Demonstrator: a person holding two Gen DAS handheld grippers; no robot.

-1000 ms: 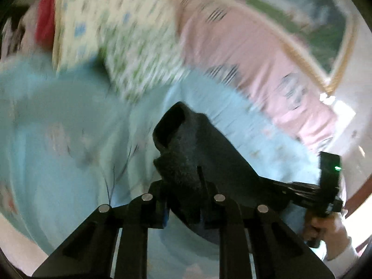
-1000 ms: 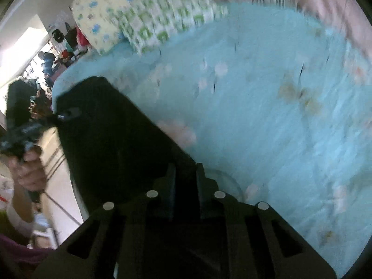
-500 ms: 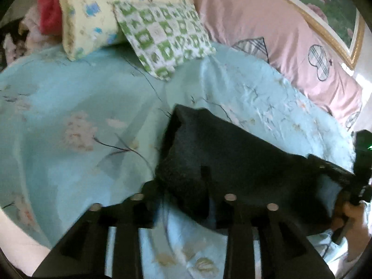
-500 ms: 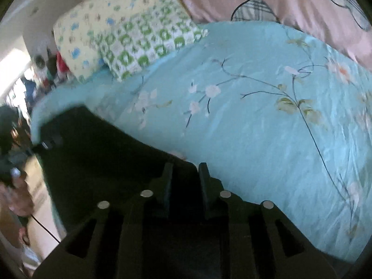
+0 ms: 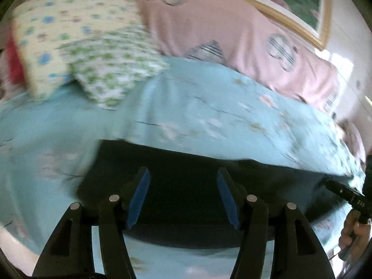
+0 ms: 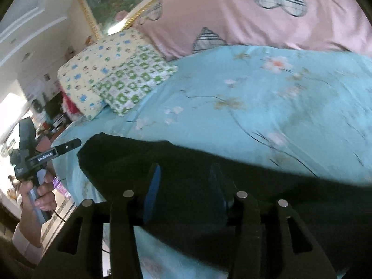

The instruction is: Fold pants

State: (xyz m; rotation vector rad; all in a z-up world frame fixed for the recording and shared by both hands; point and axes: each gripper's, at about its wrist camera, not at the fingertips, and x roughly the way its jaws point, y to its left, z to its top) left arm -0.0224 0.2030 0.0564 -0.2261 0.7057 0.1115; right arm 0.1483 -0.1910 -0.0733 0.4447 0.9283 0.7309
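Black, soft fabric pants [image 5: 204, 186] lie limp across the lower frame on the light-blue floral bedsheet [image 5: 209, 116]. Left gripper [image 5: 183, 197] and right gripper [image 6: 183, 186] both gape wide, holding nothing. The cloth looks light and floppy; pinching its near hem corners seems best.

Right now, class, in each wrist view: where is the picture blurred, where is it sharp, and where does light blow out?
Left wrist view: pillows and blue bedspread smear with motion; left tongs stay sharp; glare at the right wall. Right wrist view: pillows sharper, bedspread blurred at right, black pants show little detail, window overexposed.
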